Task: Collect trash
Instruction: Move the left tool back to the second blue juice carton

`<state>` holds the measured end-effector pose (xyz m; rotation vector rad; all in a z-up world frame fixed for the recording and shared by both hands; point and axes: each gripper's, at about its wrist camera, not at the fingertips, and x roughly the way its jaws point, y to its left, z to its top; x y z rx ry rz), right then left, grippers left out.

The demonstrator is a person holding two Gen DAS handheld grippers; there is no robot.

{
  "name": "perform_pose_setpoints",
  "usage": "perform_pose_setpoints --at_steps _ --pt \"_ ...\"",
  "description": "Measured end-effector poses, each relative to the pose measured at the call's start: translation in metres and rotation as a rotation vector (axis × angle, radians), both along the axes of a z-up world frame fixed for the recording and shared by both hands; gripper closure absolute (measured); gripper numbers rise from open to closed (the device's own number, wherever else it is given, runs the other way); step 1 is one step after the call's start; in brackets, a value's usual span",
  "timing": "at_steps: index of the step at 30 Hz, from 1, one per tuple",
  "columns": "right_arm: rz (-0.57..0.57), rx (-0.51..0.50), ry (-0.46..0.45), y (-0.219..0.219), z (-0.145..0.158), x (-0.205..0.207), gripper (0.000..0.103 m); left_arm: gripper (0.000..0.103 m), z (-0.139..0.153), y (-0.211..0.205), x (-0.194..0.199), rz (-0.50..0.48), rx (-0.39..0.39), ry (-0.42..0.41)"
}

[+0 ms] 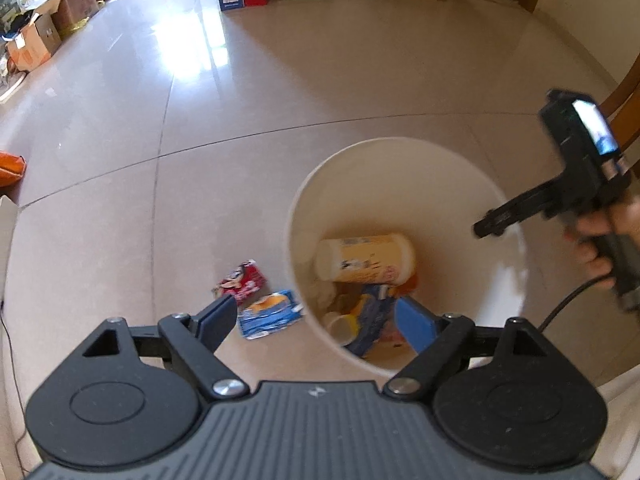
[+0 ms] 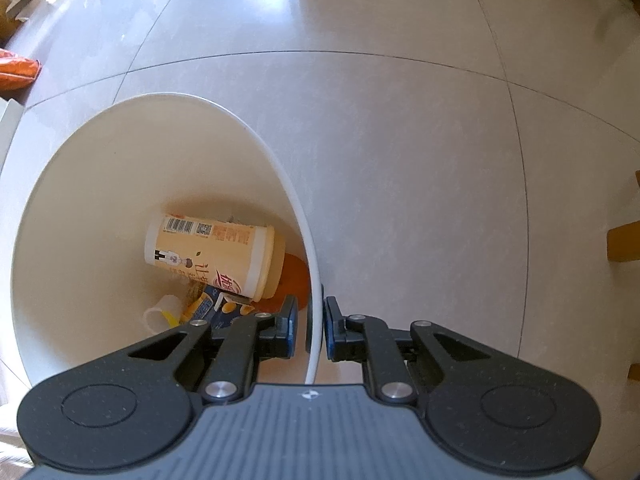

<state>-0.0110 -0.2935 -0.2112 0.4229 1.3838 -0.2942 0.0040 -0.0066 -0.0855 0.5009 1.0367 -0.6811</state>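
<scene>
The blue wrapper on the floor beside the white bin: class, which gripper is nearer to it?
Left. The left gripper, open, hangs just above the blue wrapper, which lies between its fingers in view. The right gripper straddles the white bin rim on the far side.

Tiled floor [image 1: 240, 100]: white bin [image 1: 400, 168], red wrapper [image 1: 242, 282], blue wrapper [image 1: 270, 314].

Domestic room: glossy tiled floor [image 1: 280, 92], cardboard boxes [image 1: 44, 36] at ten o'clock, wooden chair [image 1: 624, 96] at three o'clock.
</scene>
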Motion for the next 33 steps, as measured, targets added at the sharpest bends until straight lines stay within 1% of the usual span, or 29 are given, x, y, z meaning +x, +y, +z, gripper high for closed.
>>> perform_pose_setpoints --at_steps 3,6,9,11,13,16,19,21,24,26,30,33 --pt "-0.001 -0.001 -0.011 -0.001 0.003 0.001 0.087 0.015 -0.018 0.010 0.011 0.000 0.032 0.001" --pt "-0.012 0.007 -0.022 -0.004 0.006 0.000 0.087 0.015 -0.042 0.018 0.021 -0.008 0.063 0.010" --pt "-0.005 -0.001 -0.029 -0.002 0.007 0.000 0.087 0.015 -0.068 0.023 0.024 -0.044 0.097 -0.018" --pt "-0.006 -0.005 -0.031 -0.002 0.007 -0.001 0.087 0.015 -0.088 0.027 0.025 -0.080 0.102 -0.041" --pt "0.001 -0.013 -0.030 -0.001 0.008 -0.003 0.087 0.015 -0.106 0.033 0.027 -0.119 0.105 -0.048" --pt "0.008 -0.028 -0.026 0.004 0.008 -0.003 0.087 0.015 -0.129 0.043 0.031 -0.145 0.122 -0.047" --pt "0.009 -0.035 -0.024 0.007 0.007 -0.001 0.087 0.015 -0.152 0.050 0.038 -0.146 0.112 -0.040" --pt "0.007 -0.039 -0.024 0.009 0.007 0.000 0.087 0.015 -0.164 0.053 0.044 -0.130 0.107 -0.033" --pt "0.012 -0.052 -0.024 0.011 0.009 0.000 0.087 0.015 -0.181 0.057 0.054 -0.090 0.075 -0.004" --pt "0.009 -0.057 -0.023 0.012 0.008 0.000 0.087 0.015 -0.193 0.057 0.059 -0.084 0.053 0.012" --pt "0.001 -0.066 -0.024 0.014 0.007 0.001 0.087 0.015 -0.212 0.051 0.065 -0.124 0.016 -0.008" --pt "0.022 -0.088 -0.023 0.019 0.007 0.001 0.086 0.015 -0.231 0.047 0.073 -0.151 -0.003 -0.005"
